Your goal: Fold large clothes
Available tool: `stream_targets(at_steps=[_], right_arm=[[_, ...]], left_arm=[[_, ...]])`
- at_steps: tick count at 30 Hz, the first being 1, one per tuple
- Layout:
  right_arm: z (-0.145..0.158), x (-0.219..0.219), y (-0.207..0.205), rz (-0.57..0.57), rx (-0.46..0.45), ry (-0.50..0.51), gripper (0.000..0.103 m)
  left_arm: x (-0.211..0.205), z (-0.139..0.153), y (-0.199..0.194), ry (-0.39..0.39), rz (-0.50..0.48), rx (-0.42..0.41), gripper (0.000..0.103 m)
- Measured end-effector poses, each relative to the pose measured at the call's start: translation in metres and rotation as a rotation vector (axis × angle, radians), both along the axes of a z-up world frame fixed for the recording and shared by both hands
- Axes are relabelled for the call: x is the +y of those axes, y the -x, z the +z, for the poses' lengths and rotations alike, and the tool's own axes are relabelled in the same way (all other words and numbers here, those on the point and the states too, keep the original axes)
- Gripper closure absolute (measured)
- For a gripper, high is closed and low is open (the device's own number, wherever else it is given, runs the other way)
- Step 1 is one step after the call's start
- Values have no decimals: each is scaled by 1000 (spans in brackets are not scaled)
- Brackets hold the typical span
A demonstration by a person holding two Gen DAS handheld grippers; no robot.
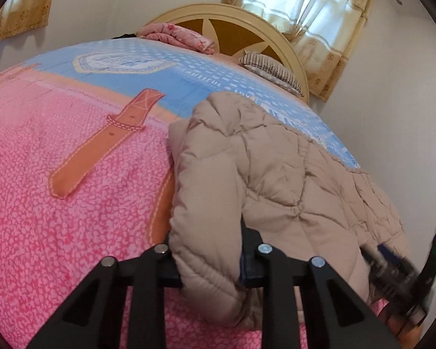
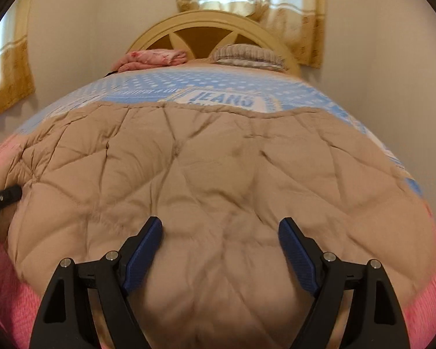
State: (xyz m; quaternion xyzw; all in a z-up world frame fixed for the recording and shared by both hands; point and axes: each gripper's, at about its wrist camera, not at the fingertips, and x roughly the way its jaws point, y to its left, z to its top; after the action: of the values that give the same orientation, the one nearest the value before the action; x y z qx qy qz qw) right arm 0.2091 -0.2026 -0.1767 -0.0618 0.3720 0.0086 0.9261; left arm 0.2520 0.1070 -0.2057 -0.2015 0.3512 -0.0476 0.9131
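Beige quilted coat [image 2: 218, 174] lies across the bed [image 1: 58, 145]. Left gripper [image 1: 209, 264] clamps a thick fold at the coat's edge. Right gripper [image 2: 220, 250] hovers low over the padding, jaws spread wide. Pink blanket [image 1: 180, 36] and striped pillow [image 1: 271, 69] sit by the headboard [image 1: 247, 26].

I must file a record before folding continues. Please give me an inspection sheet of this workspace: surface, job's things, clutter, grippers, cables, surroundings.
Surface: bed with a pink and blue printed cover.
Job's things: beige quilted coat lying on the bed's near part.
Clutter: folded pink blanket and striped pillow by the headboard.
Grippers: left gripper shut on a bunched edge of the coat; right gripper open, fingers wide apart over the coat.
Cables: nothing seen.
Surroundings: cream headboard, yellow curtains, pale walls.
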Motion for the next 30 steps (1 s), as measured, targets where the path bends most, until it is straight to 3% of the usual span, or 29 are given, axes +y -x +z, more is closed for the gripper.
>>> stream_targets(at_steps=[6, 15, 23, 30], right_arm=[[-15, 8, -14, 10, 85, 52, 19], [-13, 16, -8, 5, 98, 10, 20], [-11, 62, 12, 119, 90, -75, 22], [-6, 118, 20, 350, 121, -197, 23]], left_arm=[[0, 13, 14, 12, -10, -73, 86], [-15, 85, 49, 8, -100, -275, 91], [-24, 137, 74, -113, -141, -405, 92], [-40, 168, 73, -254, -192, -466, 92]])
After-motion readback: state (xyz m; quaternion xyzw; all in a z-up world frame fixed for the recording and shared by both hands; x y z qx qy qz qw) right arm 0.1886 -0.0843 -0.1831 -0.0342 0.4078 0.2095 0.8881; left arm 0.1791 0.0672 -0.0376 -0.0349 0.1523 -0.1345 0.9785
